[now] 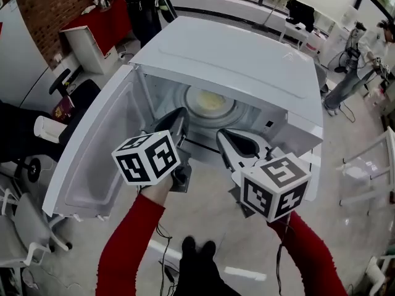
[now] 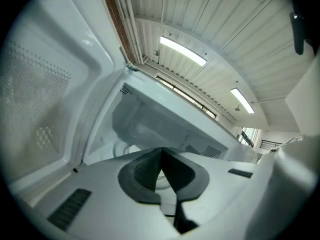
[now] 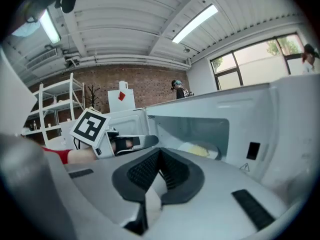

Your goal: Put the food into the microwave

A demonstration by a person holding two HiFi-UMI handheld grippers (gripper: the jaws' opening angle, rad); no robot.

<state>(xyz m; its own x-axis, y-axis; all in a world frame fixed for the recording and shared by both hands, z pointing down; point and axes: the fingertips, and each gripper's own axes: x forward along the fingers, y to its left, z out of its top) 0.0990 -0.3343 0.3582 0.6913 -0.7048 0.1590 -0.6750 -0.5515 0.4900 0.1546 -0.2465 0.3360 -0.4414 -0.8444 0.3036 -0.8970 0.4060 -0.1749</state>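
Your left claw and right claw are both pinched closed, empty. The food sits inside the microwave, straight ahead — the open door hangs nearer your left.

No words, brands or numbers were readable. The left marker cube and right marker cube carried only black-and-white square codes. A small warning triangle sat on the microwave front frame, symbol too small to read. The far white board showed a red diamond, no text.
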